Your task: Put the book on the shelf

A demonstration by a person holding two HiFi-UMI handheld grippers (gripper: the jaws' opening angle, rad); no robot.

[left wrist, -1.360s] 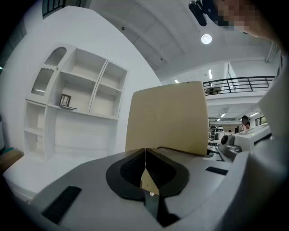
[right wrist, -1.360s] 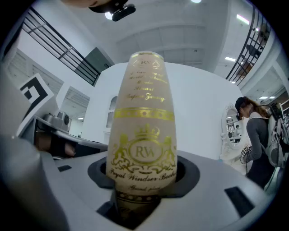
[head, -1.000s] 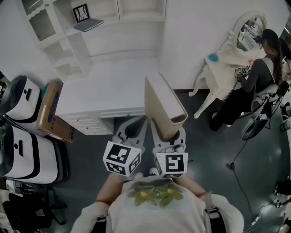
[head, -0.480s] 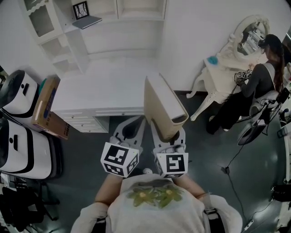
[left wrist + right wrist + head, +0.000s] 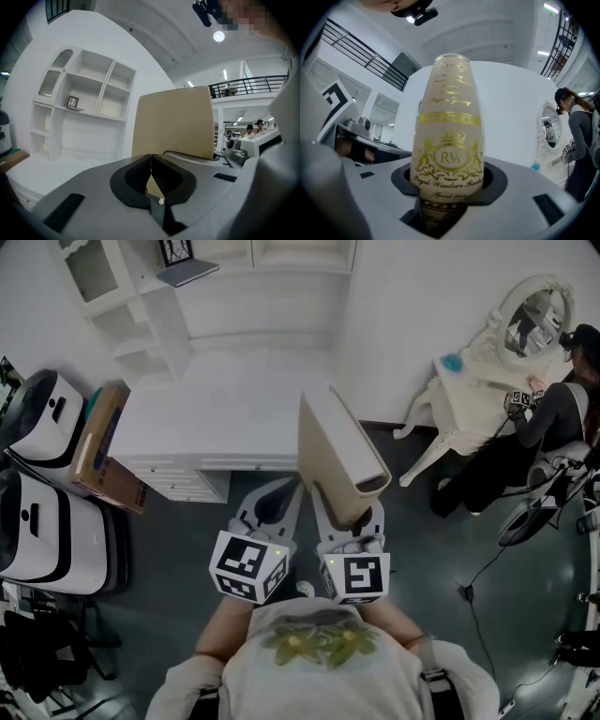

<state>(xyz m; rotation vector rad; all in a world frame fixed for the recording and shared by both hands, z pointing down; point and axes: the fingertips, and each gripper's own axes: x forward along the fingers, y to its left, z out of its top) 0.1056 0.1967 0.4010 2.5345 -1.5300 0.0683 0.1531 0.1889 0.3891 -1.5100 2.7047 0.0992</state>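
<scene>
**A:** Where does it stand, biggest thing first?

**B:** The white shelf unit (image 5: 141, 306) is at the far left, against the wall. The white desk (image 5: 216, 418) lies between it and the person. The cream hardback book (image 5: 337, 460) is held up on the near side of the desk, well apart from the shelves. Its gold-printed spine faces the right gripper's camera.

**A:** And the grippers?

**B:** The right gripper (image 5: 349, 521) has its jaws set wide and clamped on the book's lower end, one on each cover. The book stands up out of them, leaning a little away from the person. The left gripper (image 5: 270, 507) is just beside it, with its jaws pressed together and nothing between them.

**A:** So which step is this?

**B:** I'd call it the carry. The book is picked up but not yet shelved.

**A:** What next?

**B:** Probably a reach over the desk toward the far left, then a lift to a compartment. The ones right of the small framed picture (image 5: 72, 101) look free. The grip is low on a tall book, so it should stay upright and go in slowly.
</scene>
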